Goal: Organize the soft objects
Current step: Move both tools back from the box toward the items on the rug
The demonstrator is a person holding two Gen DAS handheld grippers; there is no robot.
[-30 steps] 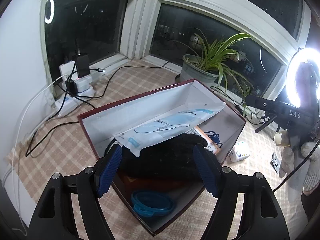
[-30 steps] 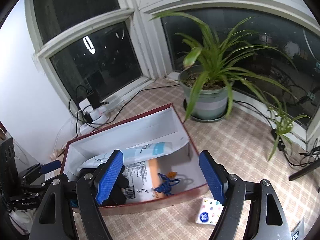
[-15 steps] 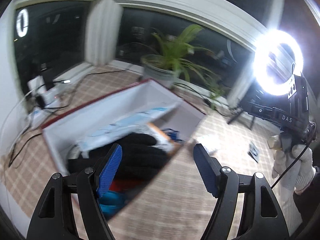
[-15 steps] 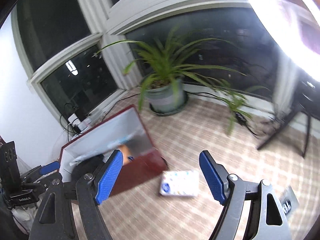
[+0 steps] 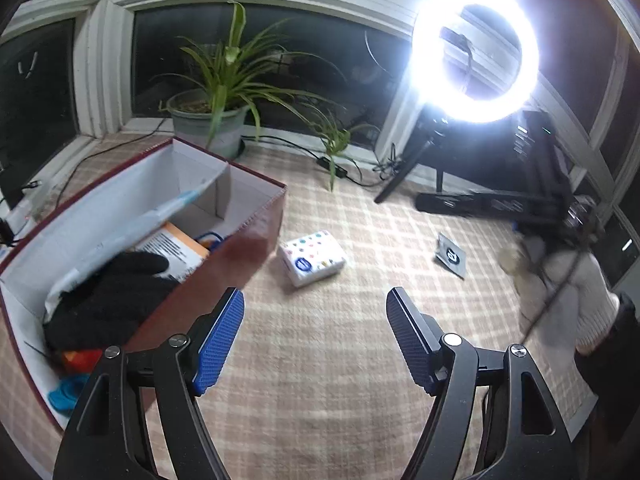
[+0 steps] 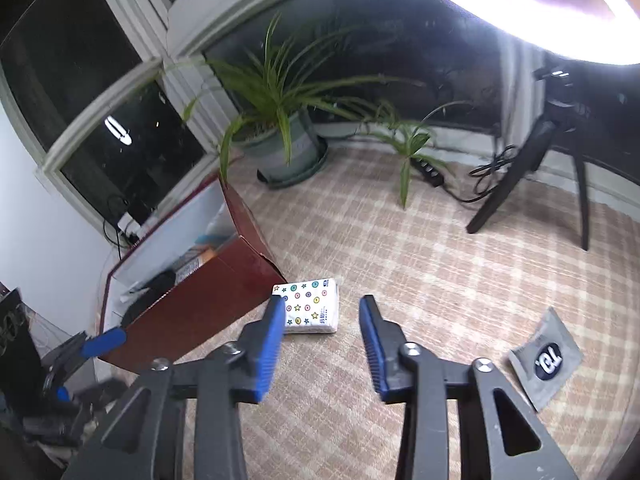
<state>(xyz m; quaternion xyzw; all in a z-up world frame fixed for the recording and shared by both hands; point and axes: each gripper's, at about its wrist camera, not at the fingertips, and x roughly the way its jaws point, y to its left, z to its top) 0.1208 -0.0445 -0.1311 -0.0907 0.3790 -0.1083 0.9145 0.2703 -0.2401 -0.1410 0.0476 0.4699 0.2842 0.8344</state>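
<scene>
Both grippers have swung away from the red box (image 5: 224, 280) toward the checked mat (image 6: 420, 248). Right gripper (image 6: 322, 344), jaws narrowed but apart and empty, hovers over the tissue pack (image 6: 310, 310) just beside the box; left gripper (image 5: 316, 340) gapes wide, empty.

Ring light (image 5: 475, 50) glares white against dark windows; fisheye edges blur.

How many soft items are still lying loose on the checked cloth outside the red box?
2: a spotted tissue pack beside the red box, just ahead of the open right gripper, and a grey sachet farther right. More may lie out of view.
</scene>
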